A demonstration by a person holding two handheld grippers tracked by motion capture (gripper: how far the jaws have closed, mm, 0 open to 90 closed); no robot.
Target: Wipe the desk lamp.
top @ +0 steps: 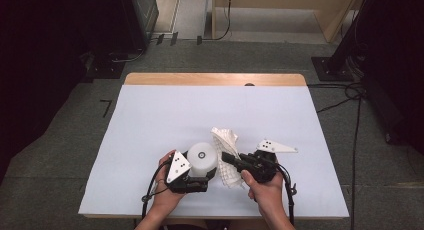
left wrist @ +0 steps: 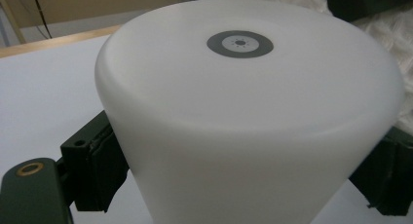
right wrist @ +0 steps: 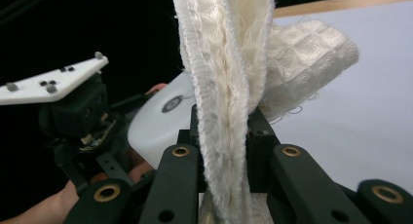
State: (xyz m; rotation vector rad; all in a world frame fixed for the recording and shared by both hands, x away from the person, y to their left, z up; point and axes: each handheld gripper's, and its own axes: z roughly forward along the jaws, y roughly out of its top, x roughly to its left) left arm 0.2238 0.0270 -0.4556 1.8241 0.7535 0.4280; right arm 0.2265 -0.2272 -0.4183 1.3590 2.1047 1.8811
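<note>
The white cup (top: 202, 159) sits upside down, low and centre in the high view, with the left gripper (left wrist: 243, 185) clamped on its sides, one jaw at each flank. Just to its right, the cream waffle cloth (top: 226, 155) stands pinched tight between the closed jaws of the right gripper (right wrist: 221, 136), above the white table (top: 150, 120)

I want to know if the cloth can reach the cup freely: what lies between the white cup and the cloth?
Nothing: in the high view the waffle cloth hangs from the right gripper right beside the white cup, which the left gripper holds.
</note>
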